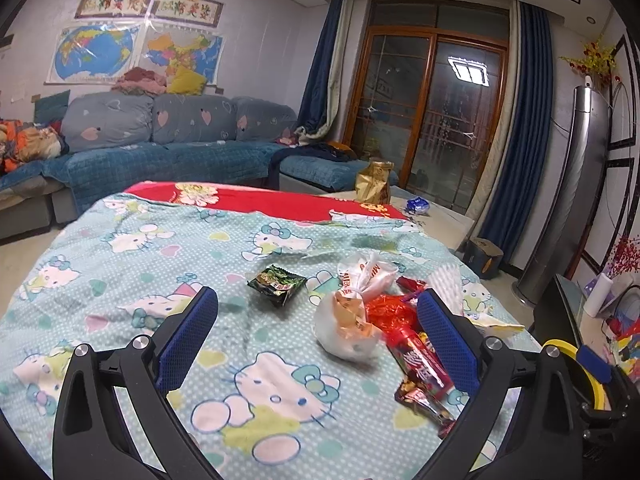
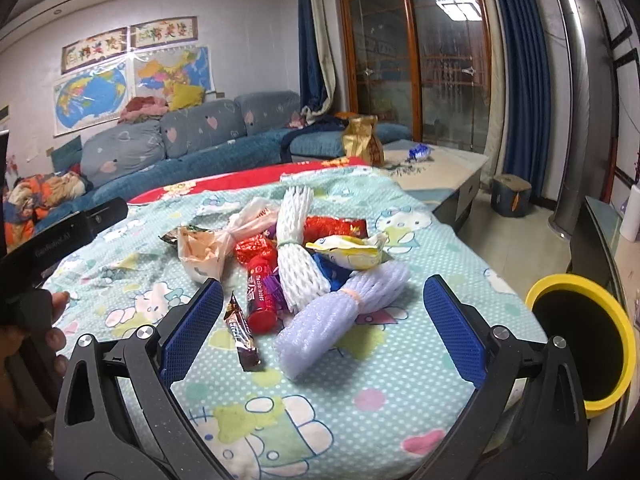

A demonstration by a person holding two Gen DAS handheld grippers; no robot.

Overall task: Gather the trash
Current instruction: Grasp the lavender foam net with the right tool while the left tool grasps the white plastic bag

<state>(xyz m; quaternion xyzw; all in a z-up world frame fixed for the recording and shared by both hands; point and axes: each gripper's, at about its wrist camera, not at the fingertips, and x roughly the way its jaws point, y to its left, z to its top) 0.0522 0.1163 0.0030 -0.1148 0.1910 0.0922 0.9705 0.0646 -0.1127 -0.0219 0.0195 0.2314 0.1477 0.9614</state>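
Trash lies in a pile on the Hello Kitty blanket point(image 1: 120, 248). In the left wrist view my left gripper point(image 1: 316, 300) is open above a knotted white plastic bag point(image 1: 348, 320), with a dark green snack packet point(image 1: 277, 282) beyond it and a red candy wrapper point(image 1: 420, 360) by the right finger. In the right wrist view my right gripper point(image 2: 322, 286) is open over a pale purple foam net point(image 2: 340, 312); a white foam net point(image 2: 296, 248), a red tube point(image 2: 260, 292), a dark candy bar wrapper point(image 2: 242, 336) and a yellow-white packet point(image 2: 352, 252) lie close by. A yellow-rimmed black bin point(image 2: 580, 336) stands at the right.
The blanket point(image 2: 360, 400) covers a table whose right edge drops to the floor beside the bin point(image 1: 576, 368). A gold bag point(image 1: 374, 182) and a blue wrapper point(image 1: 416, 204) sit at the far end. A blue sofa point(image 1: 160, 148) stands behind. The left gripper's handle point(image 2: 60, 236) shows at the left.
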